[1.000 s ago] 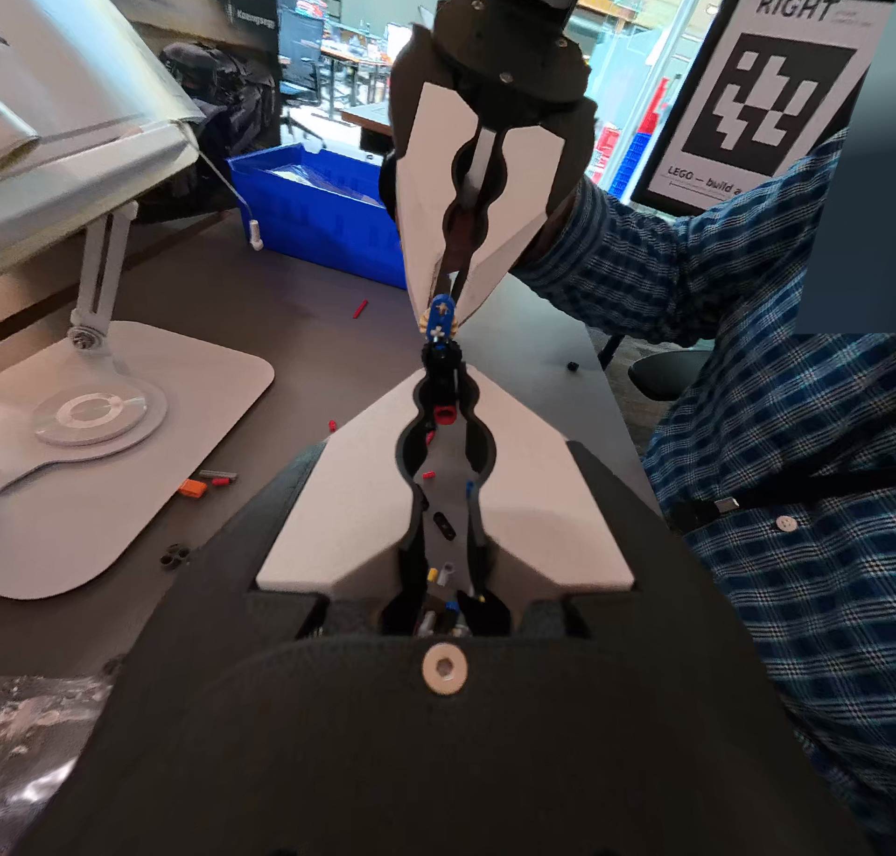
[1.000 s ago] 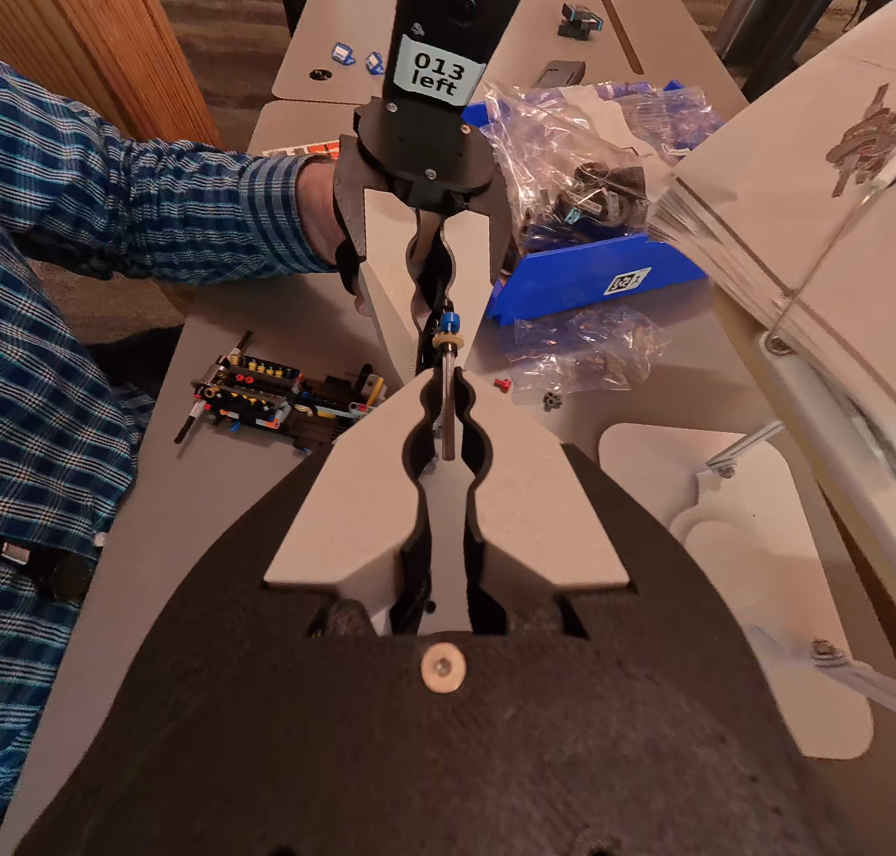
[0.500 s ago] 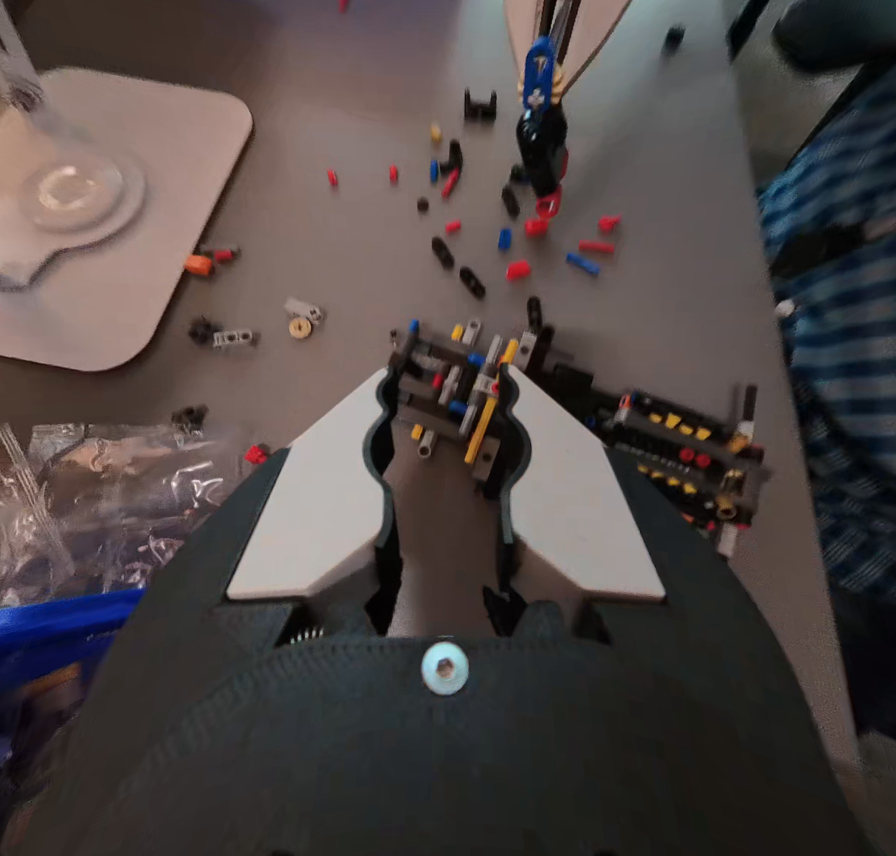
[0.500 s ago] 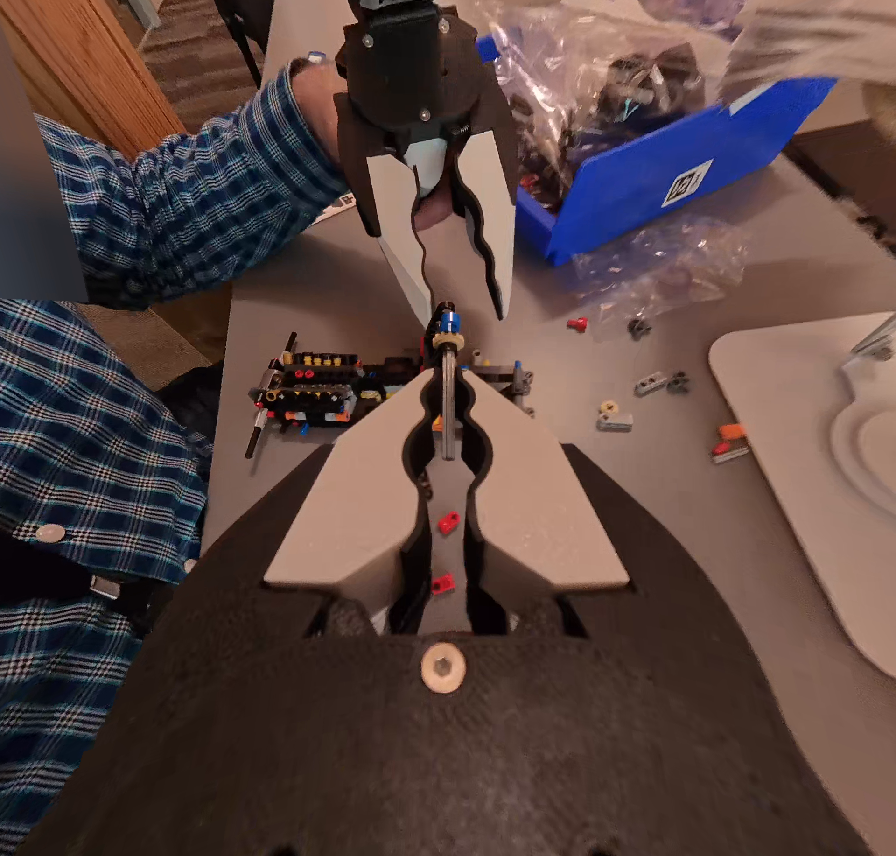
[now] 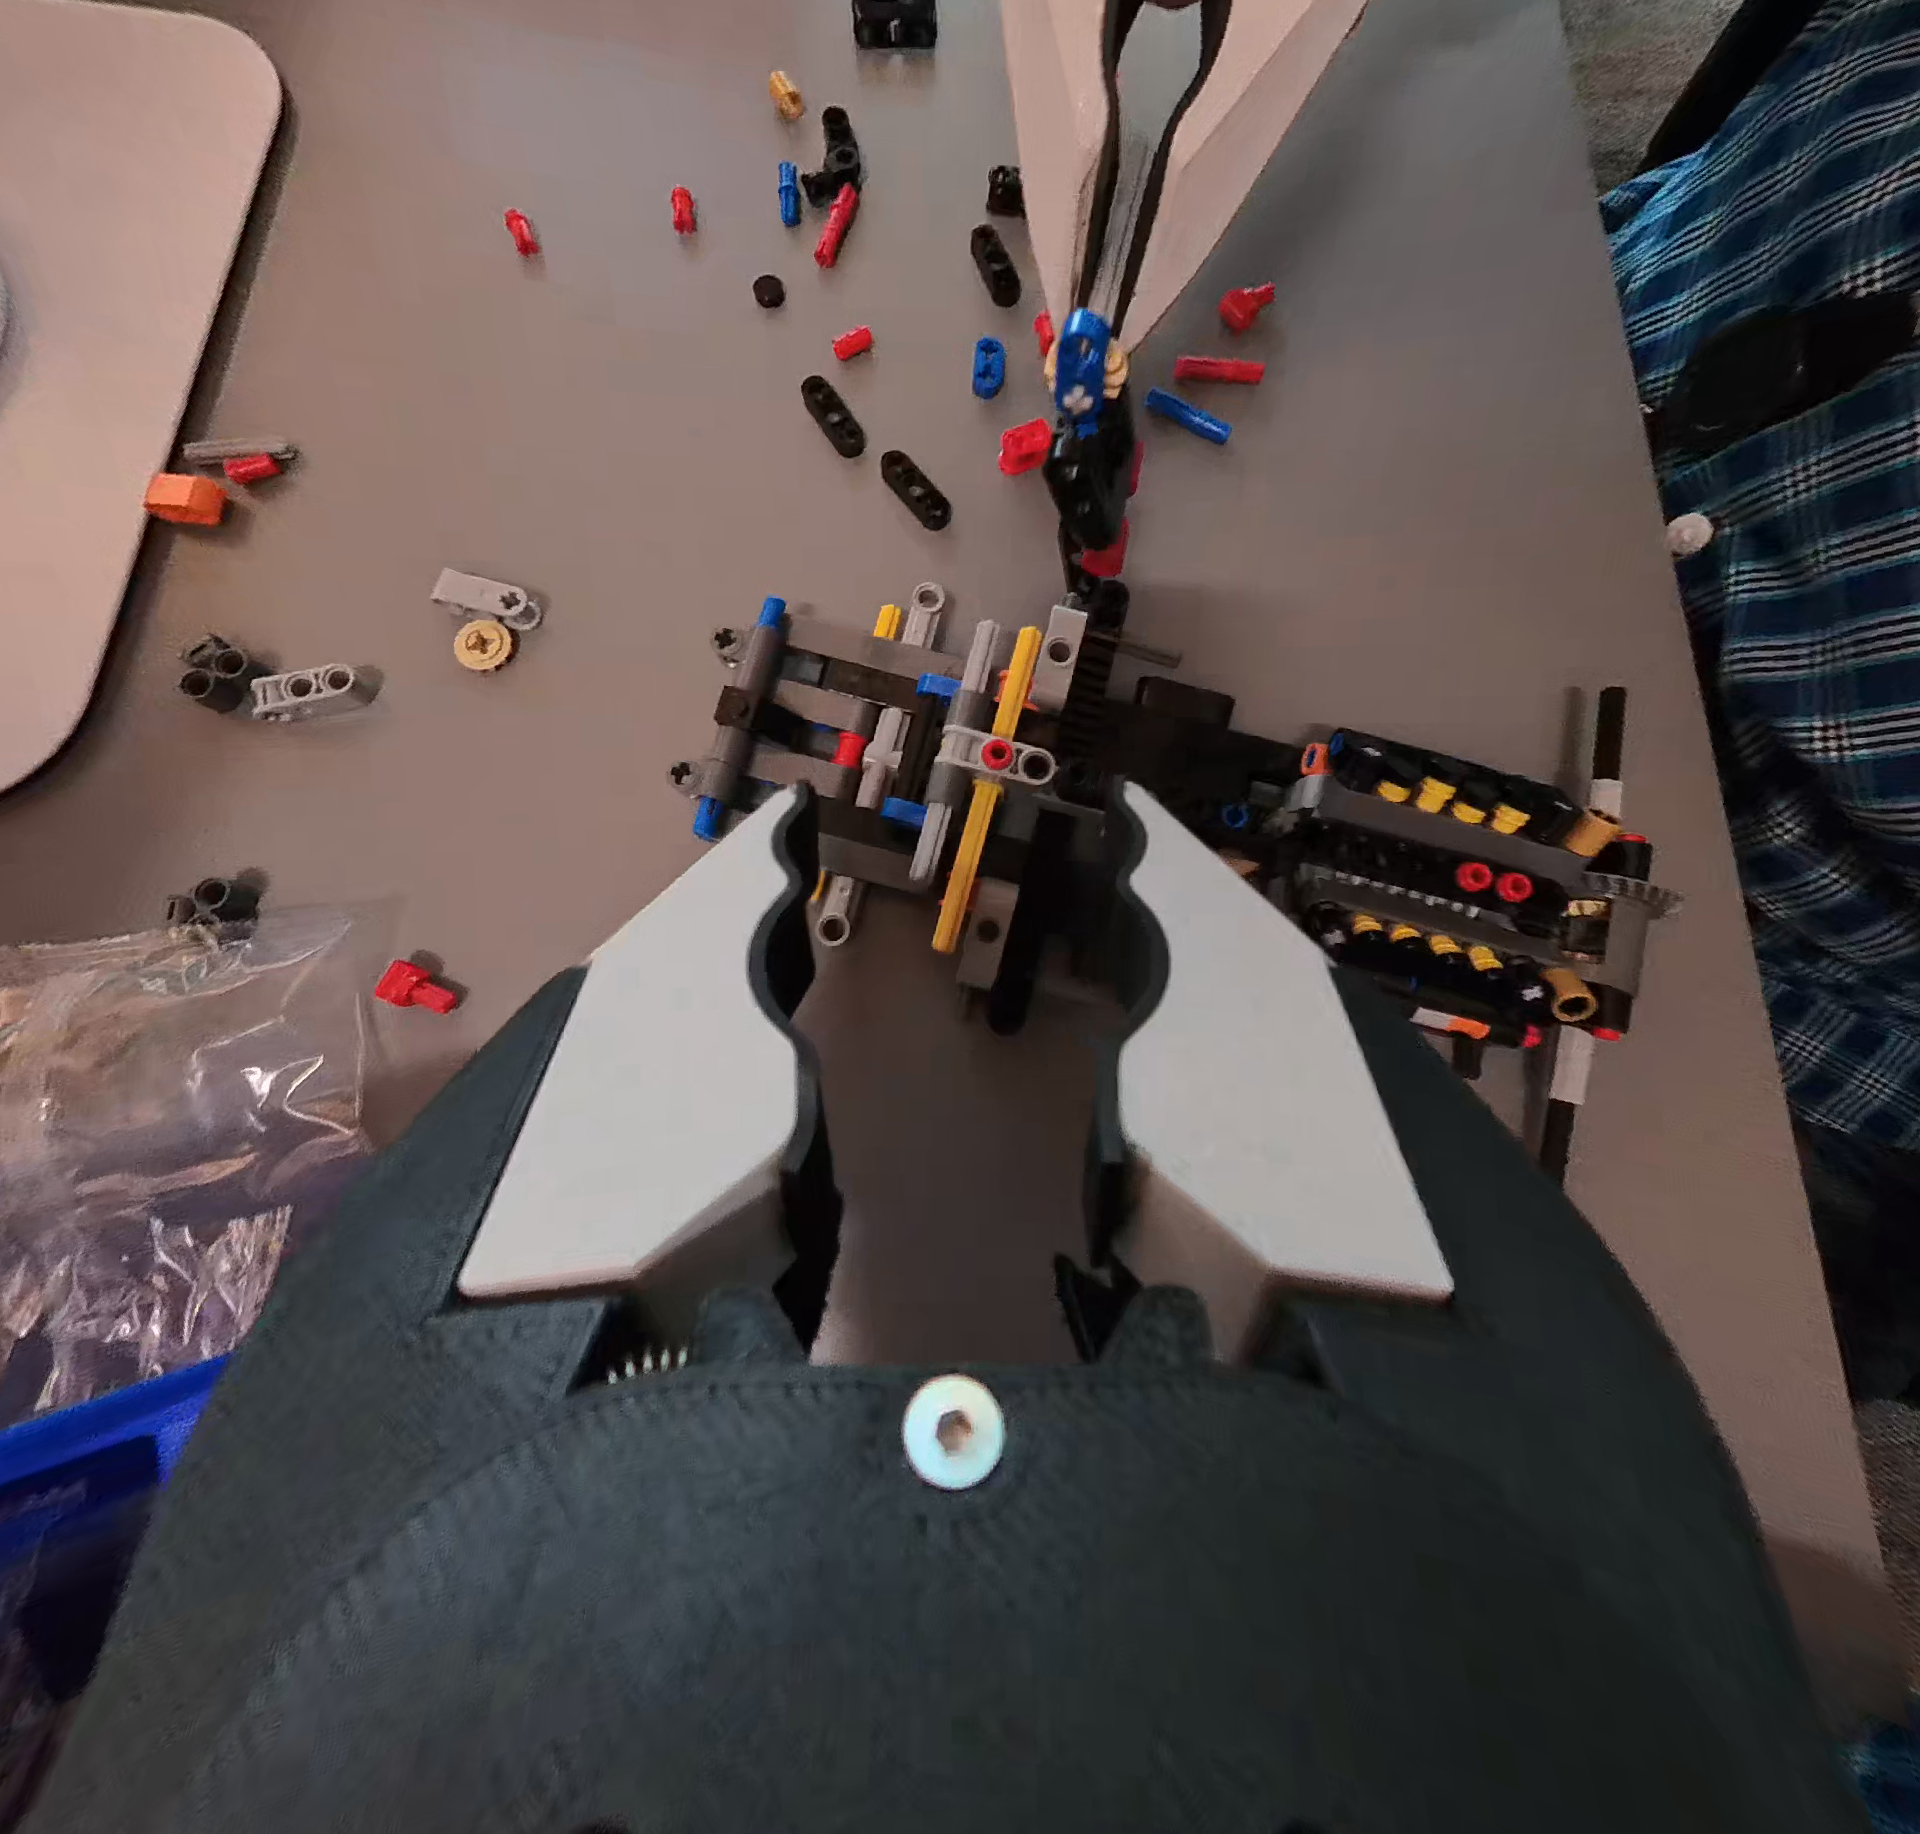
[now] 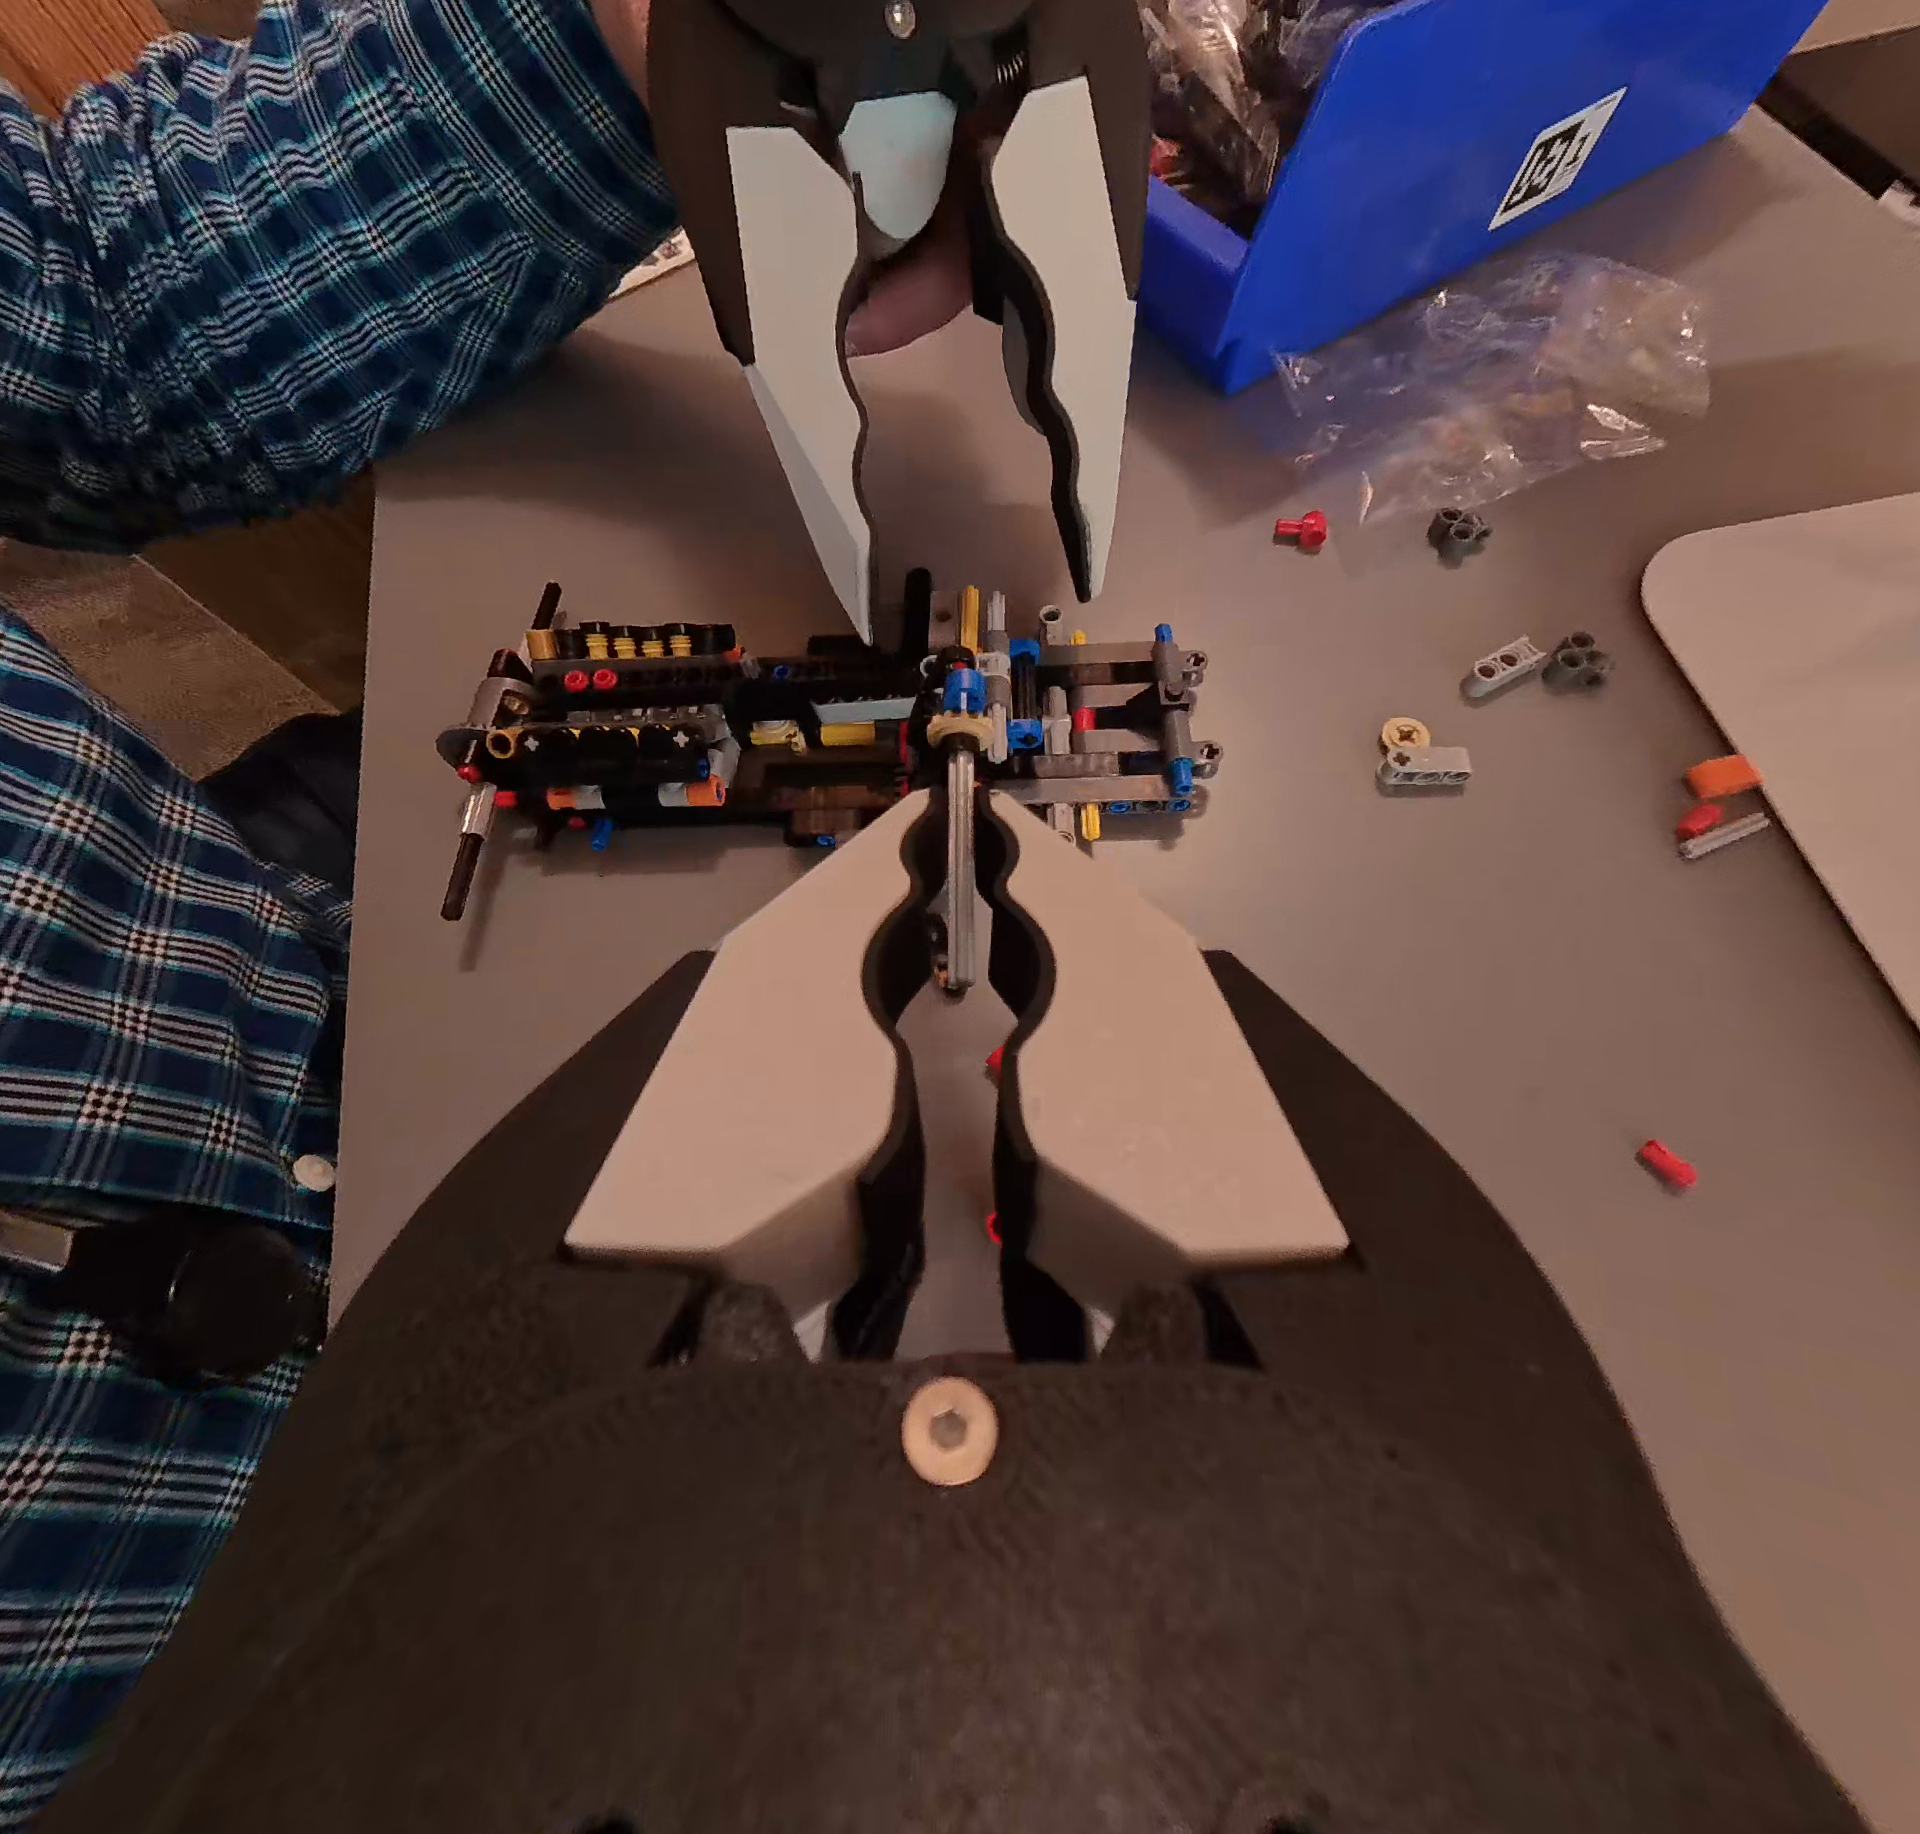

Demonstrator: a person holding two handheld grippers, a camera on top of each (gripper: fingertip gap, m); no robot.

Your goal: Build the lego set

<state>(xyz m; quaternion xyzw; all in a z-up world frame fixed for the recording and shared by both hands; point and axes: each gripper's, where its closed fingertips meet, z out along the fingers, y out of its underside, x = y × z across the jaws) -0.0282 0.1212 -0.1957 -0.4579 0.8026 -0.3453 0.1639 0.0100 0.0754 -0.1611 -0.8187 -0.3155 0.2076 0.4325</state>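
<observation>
A long Lego Technic assembly (image 6: 675, 724) of black, grey and yellow parts lies on the grey table; it also shows in the left wrist view (image 5: 1403, 849). My right gripper (image 6: 956, 813) is shut on a grey axle (image 6: 961, 891) with a tan bush and blue and black parts (image 5: 1081, 382) on its tip. That tip is at the assembly's middle. My left gripper (image 5: 961, 818) is open and empty, its fingertips just above the assembly's grey frame end (image 5: 831, 724). In the right wrist view it (image 6: 977, 610) hangs over the assembly's far side.
Loose red, blue and black pins (image 5: 831, 226) lie scattered on the table. A blue bin (image 6: 1455, 174) with bags, a clear plastic bag (image 6: 1507, 382) and a white stand base (image 6: 1818, 693) are to the right. The person's plaid sleeve (image 6: 260, 226) is on the left. Some 8 cm of space lies between my two pairs of fingers.
My left gripper has let go of the small axle piece, opened and dropped down over the assembly. My right gripper has carried the axle piece down to the assembly.
</observation>
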